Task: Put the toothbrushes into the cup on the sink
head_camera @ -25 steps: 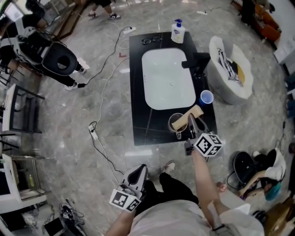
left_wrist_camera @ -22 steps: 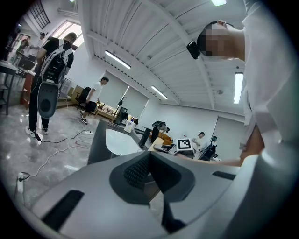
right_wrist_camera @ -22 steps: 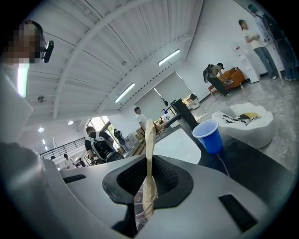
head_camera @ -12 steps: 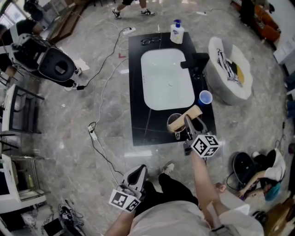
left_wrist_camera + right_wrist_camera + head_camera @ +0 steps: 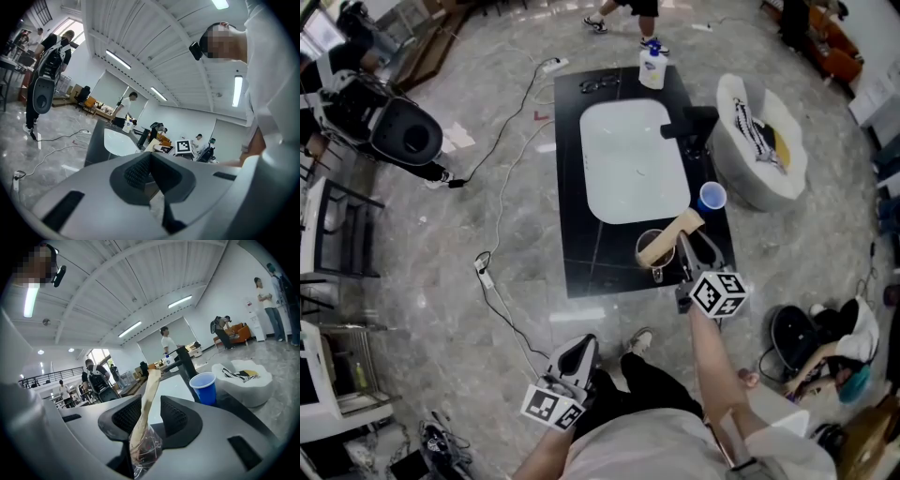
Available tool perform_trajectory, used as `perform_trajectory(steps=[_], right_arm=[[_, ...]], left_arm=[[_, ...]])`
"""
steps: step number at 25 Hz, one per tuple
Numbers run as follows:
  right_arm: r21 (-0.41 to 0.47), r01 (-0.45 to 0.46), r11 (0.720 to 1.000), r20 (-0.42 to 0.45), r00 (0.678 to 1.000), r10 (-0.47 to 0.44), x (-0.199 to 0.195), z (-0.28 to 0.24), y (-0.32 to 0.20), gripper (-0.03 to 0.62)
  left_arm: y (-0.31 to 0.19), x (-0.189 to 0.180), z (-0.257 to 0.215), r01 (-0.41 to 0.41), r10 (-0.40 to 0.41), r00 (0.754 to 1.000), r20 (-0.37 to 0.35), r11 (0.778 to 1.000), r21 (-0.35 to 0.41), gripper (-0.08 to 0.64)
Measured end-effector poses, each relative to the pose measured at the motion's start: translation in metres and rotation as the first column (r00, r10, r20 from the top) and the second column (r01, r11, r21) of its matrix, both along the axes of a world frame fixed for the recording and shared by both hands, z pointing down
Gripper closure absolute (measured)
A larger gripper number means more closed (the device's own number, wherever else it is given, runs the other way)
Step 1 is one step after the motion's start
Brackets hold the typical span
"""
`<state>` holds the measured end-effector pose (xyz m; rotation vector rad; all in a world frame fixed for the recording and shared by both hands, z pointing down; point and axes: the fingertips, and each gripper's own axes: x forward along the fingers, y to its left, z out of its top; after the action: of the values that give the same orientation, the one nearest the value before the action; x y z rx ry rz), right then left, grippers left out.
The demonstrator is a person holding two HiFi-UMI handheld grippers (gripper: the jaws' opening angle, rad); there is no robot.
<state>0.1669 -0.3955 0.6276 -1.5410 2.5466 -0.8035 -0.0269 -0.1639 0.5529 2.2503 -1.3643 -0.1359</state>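
Paper wrapping hides the brush itself. The wrapped toothbrush [image 5: 146, 394] stands between the jaws of the right claw [image 5: 694, 246], which is closed to a narrow grip on it. In the right gripper view the tan sleeve lies along one pad, with a thin slit of light beside the other. Lower down, the crinkled clear end fills the space between the jaws. The sleeve runs out past the tips, and its far end is blurred.

In the head view the cup [image 5: 656, 266] sits on the black counter [image 5: 581, 253], just left of those tips. The tan sleeve crosses its rim; whether the end is inside the cup or only above it cannot be told. The claw's own body fills the lower part of the right gripper view, and the cup is not seen there.

A blue cup [image 5: 204, 387] stands ahead and to the right of the tips, with the black tap [image 5: 694, 127] further ahead. The white basin [image 5: 633, 159] is ahead to the left, and a soap bottle [image 5: 653, 67] stands at the counter's far end.

The left claw [image 5: 577, 349] hangs well back from the counter, close to the person's body, its jaws pressed together on nothing. Its view is half filled by its own body and, on the right, by a pale sleeve [image 5: 276, 93].
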Motion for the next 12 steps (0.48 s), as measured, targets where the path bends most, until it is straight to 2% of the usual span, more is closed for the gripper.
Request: perform_trajectory(steps=[12], right_arm=[[0.027,-0.039,0.999,-0.091,0.995,0.041,0.017,-0.019,0.013,0.456]], left_arm=[[-0.014,-0.004,-0.017,-0.047,0.047,0.999,0.005,0.997,0.067,0.558]])
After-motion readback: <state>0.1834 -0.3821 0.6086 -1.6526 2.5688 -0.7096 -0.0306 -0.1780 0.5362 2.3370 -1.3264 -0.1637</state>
